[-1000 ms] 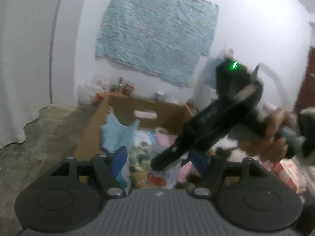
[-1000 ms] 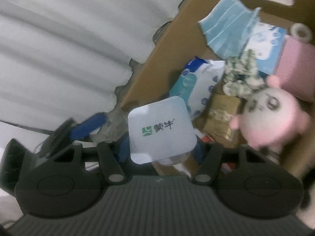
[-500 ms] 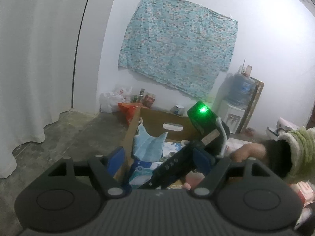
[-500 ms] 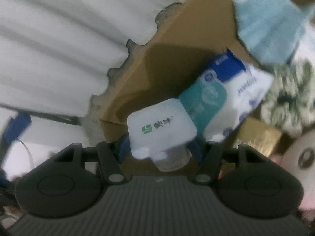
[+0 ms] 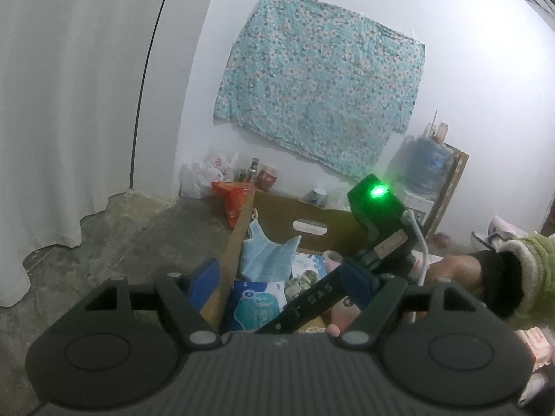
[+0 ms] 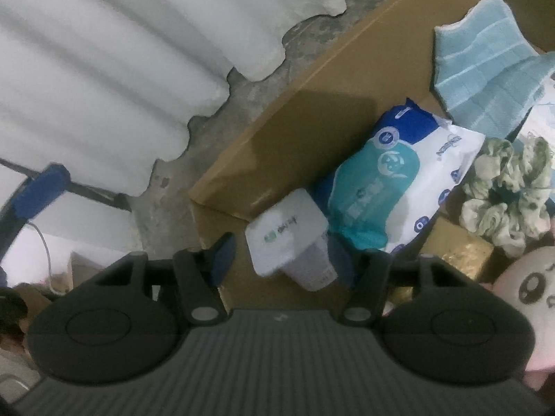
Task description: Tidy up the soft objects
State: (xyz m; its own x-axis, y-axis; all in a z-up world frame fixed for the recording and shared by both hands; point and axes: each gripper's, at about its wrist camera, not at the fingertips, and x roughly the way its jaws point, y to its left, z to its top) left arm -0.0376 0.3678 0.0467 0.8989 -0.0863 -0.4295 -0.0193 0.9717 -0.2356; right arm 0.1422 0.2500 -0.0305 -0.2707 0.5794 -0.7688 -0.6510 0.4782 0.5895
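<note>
Comparing this moment with a second ago, the plainest change is in the yogurt cup (image 6: 291,242). It then faced the right wrist camera lid-on, square between the pads of the right tool (image 6: 281,256), with the cardboard box (image 6: 312,111) some way beyond. Now the cup has tipped, its foil lid turned up and to the left. It sits low at the near left corner of the box, just inside the wall and touching the wipes pack (image 6: 392,180).

The right tool's jaws are closing with the cup between them. The pad on the right lies against the cup's body, but a strip of cardboard shows between the left pad and the lid. The cup therefore looks loose, not clamped.

The left tool (image 5: 281,277) has drawn back a little and now looks along the box's left wall. Its jaws stand apart with nothing in them, and the right tool and the person's hand (image 5: 451,274) reach in over the box.

For the task, this reads as the cup arriving at its place in the box. Deeper in the box from that corner lie the blue cloth (image 6: 485,62), the green scrunchie (image 6: 510,187) and the pink plush (image 6: 527,298). The likely concern is the cup's lean: if it is let go as it stands, it may roll against the wipes pack instead of standing upright.
</note>
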